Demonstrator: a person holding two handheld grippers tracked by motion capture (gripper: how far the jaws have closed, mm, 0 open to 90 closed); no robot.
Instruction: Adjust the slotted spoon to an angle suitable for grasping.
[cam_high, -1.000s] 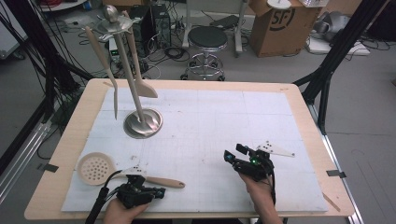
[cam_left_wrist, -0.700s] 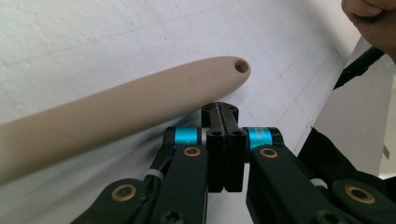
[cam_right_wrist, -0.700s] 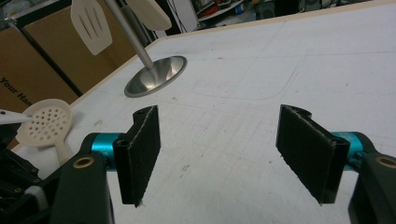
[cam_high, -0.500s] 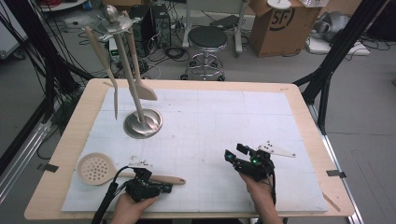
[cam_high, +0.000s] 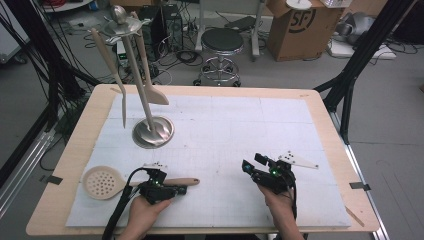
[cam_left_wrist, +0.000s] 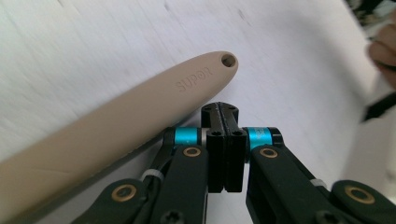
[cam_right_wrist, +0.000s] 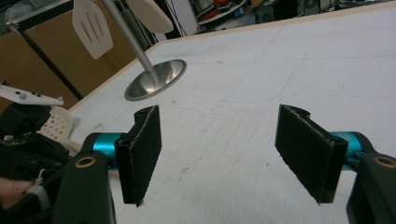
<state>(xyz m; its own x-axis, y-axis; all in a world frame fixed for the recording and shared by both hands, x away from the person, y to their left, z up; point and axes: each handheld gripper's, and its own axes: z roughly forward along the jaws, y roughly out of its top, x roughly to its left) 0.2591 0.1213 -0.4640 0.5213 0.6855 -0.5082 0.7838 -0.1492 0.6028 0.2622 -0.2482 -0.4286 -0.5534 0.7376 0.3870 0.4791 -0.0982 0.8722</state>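
Note:
A beige skimmer spoon (cam_high: 102, 182) lies on the white mat at the front left, its handle (cam_left_wrist: 140, 107) pointing right. My left gripper (cam_high: 181, 190) rests over that handle, jaws shut on nothing. In the left gripper view the closed tips (cam_left_wrist: 219, 111) sit just right of the handle's end with its hanging hole. My right gripper (cam_high: 252, 164) hovers at the front right, held by a hand. Its jaws stand wide open (cam_right_wrist: 219, 149) with bare mat between the pads (cam_right_wrist: 142, 149).
A steel utensil stand (cam_high: 153, 131) rises at the back left with a spatula (cam_high: 150, 90) and another beige utensil (cam_high: 112, 65) hanging from it. Its base (cam_right_wrist: 156, 79) and a slotted turner (cam_right_wrist: 93, 28) lie ahead of the right gripper. The white mat (cam_high: 240, 125) covers the wooden table.
My left gripper has slid to the right along the skimmer's handle, toward its end. The right gripper has kept still and open.

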